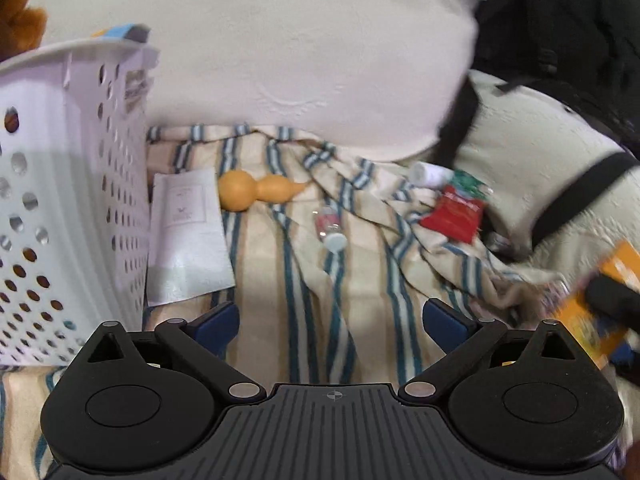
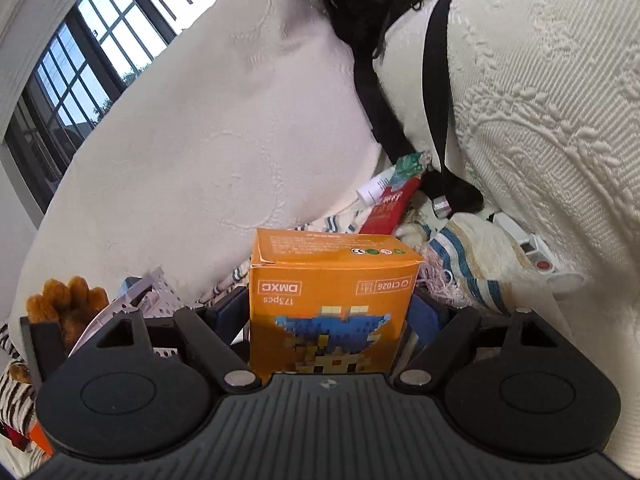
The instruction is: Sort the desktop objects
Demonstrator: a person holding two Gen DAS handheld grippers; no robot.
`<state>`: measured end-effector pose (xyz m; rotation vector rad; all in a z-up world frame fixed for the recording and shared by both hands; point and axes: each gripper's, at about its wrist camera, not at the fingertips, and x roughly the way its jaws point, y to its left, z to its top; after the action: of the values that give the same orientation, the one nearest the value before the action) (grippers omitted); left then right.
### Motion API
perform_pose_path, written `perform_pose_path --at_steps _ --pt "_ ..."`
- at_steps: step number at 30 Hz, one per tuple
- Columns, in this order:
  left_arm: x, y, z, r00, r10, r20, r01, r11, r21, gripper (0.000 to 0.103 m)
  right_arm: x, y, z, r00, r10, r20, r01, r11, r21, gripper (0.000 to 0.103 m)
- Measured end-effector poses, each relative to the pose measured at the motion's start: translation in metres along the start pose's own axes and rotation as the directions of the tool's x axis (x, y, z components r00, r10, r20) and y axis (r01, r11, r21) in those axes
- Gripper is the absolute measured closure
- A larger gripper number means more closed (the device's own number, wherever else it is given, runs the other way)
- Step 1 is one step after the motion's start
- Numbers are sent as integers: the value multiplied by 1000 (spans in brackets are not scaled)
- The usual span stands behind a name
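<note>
The orange cardboard brick-set box [image 2: 332, 304] sits clamped in the right tool [image 2: 332, 312], seemingly bound for the white perforated plastic basket [image 1: 60, 200] at ten o'clock, while the wide-open, empty left tool [image 1: 332, 320] faces the tan gourd [image 1: 256, 190], small clear bottle [image 1: 329, 226] and red packet [image 1: 454, 216] unsorted on the striped blanket [image 1: 272, 280].

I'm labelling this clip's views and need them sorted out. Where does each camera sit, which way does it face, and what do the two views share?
Left wrist: sits on the left gripper, looking down over a striped cloth with a gourd, beside the white basket; its open jaws show.
Right wrist: sits on the right gripper, facing cushions and a window; its jaws hold an orange box.
Shared: the orange box, red packet, basket.
</note>
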<state>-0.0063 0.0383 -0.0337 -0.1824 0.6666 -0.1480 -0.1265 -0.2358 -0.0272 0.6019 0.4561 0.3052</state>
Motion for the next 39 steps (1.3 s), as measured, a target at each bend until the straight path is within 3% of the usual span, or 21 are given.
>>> perform_pose_path --at_steps 3,6,8,13,15,18,20,21,25,27,31,33,35,37,38,39 --pt "-13 -17 -8 997 -28 68 17 987 159 0 8 -7 2 1000 9 -6 -8 999 32 17" --pt "-22 -38 -18 989 -64 133 8 924 381 2 17 -11 7 1000 14 -13 -13 997 70 17" --pt "-27 -44 -26 978 -94 186 -5 880 474 2 20 -13 13 999 22 -24 -20 995 93 17" --pt "-36 -49 -27 957 -195 215 46 833 551 2 21 -13 15 998 36 -42 -32 995 96 17" --pt "-45 -49 -31 944 -225 242 35 796 604 3 22 -13 16 998 42 -47 -38 995 90 17" --pt "-65 -48 -36 907 -372 197 151 725 672 3 25 -17 18 997 45 -55 -39 993 107 17" --pt "-73 -52 -41 887 -425 180 190 690 698 3 27 -20 20 997 44 -62 -36 991 125 17" --pt "-73 -57 -43 889 -419 183 179 688 704 3 28 -20 20 997 44 -64 -36 991 129 17" --pt "-53 -73 -50 930 -338 146 133 678 723 4 30 -12 17 992 82 -94 -69 989 130 17" --pt "-48 -77 -53 940 -317 124 131 672 729 4 33 -6 14 989 94 -112 -83 991 105 17" --pt "-30 -83 -53 967 -240 87 106 689 717 4 35 3 12 989 92 -114 -88 995 37 17" --pt "-18 -83 -53 981 -189 51 100 712 695 10 34 6 11 990 85 -108 -84 996 15 17" --pt "-10 -82 -50 986 -165 4 124 755 644 14 35 9 9 992 70 -102 -70 998 2 17" --pt "-4 -79 -45 982 -182 -52 179 807 562 24 36 12 8 994 58 -95 -59 998 -9 17" --pt "-2 -79 -44 976 -202 -82 214 821 529 34 37 13 8 994 52 -93 -54 998 -15 17" --pt "-1 -79 -44 977 -196 -85 212 837 505 33 37 14 7 995 45 -88 -47 999 -20 17"
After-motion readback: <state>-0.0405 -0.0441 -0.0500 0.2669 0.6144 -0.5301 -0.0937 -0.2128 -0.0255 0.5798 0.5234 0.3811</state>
